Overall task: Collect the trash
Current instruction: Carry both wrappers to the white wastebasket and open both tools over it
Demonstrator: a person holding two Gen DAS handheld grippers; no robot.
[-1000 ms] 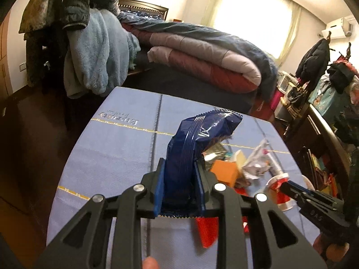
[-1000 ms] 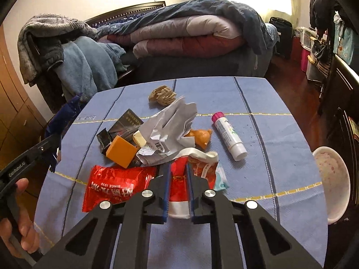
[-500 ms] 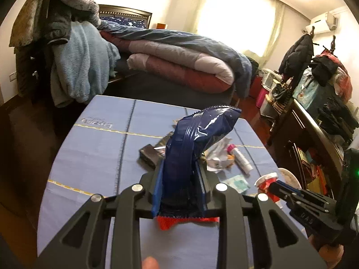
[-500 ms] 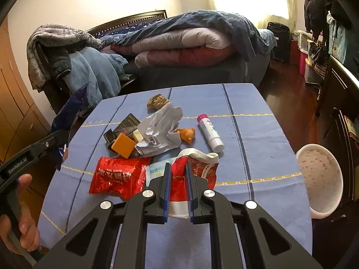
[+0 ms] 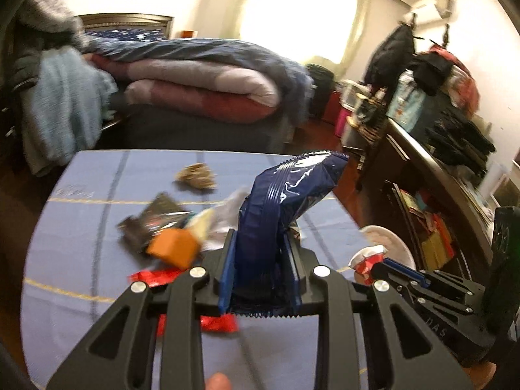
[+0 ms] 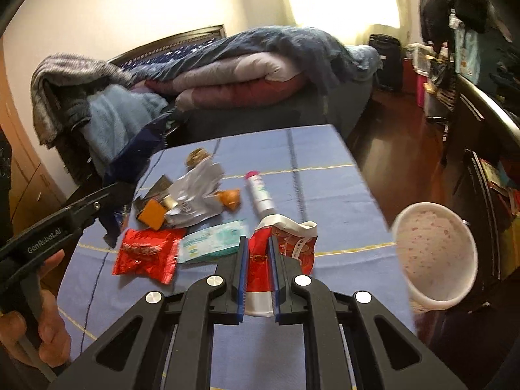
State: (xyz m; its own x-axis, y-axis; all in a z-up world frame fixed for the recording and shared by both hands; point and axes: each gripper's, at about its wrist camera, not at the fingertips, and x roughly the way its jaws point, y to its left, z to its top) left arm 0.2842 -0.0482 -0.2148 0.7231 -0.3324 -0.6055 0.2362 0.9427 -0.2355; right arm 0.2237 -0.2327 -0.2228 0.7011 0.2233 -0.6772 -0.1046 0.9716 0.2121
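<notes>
My left gripper (image 5: 260,250) is shut on a dark blue foil wrapper (image 5: 279,201) that stands up between the fingers, held above the blue table (image 5: 81,260). My right gripper (image 6: 258,253) is shut on a red and white wrapper (image 6: 282,237), lifted above the table's near right part. More trash lies on the table: a red packet (image 6: 146,253), an orange box (image 6: 151,216), a silver wrapper (image 6: 195,195), a teal tissue pack (image 6: 211,240), a white tube with a pink cap (image 6: 260,191) and a brown crumpled ball (image 6: 196,155).
A white bin with a speckled liner (image 6: 435,253) stands off the table's right edge. A bed with folded quilts (image 6: 260,78) lies beyond the table. Clothes hang over a chair (image 6: 97,104) at the left, and a dark cabinet (image 6: 487,149) stands at the right.
Both grippers have lifted and swung to the right with their wrappers. The white bin now shows larger and nearer in the right wrist view.
</notes>
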